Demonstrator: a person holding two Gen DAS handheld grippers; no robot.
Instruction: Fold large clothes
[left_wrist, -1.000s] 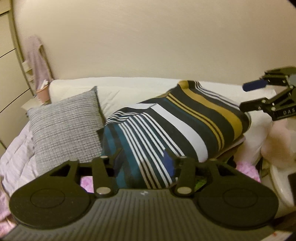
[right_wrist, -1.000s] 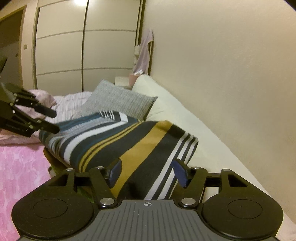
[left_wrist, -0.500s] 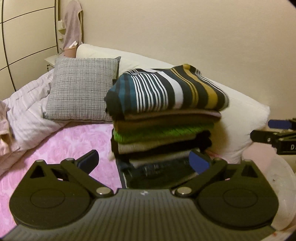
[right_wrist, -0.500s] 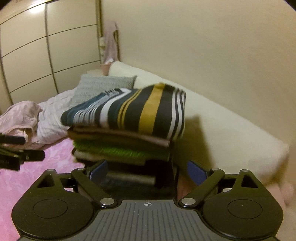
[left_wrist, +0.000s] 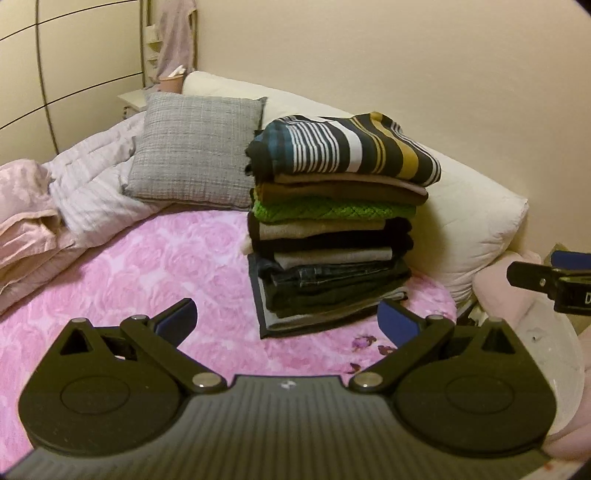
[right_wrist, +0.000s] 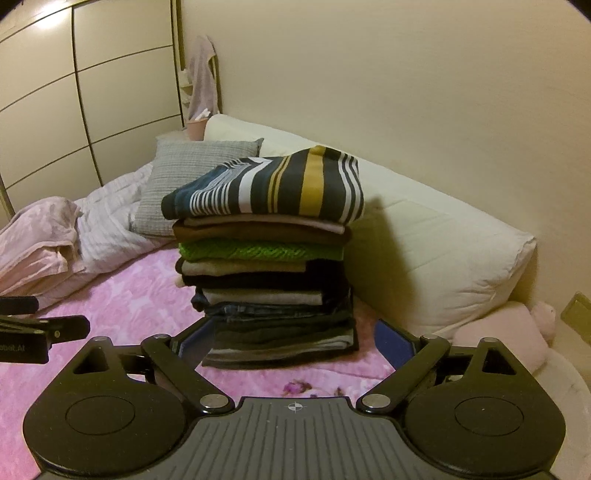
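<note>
my left hand-held gripper and right hand-held gripper both spread wide, empty. striped top caps the folded stack just ahead, not touching. stack sits on pink bedspread, white pillow behind, grey cushion beside it, wall beyond.

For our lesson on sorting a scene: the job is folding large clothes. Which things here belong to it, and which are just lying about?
Belongs to the job:
- striped top crowning the stack
- stack of folded clothes
- left gripper, open
- right gripper, open

Lying about:
- grey cushion
- white pillow
- crumpled quilt
- pink bedspread
</note>
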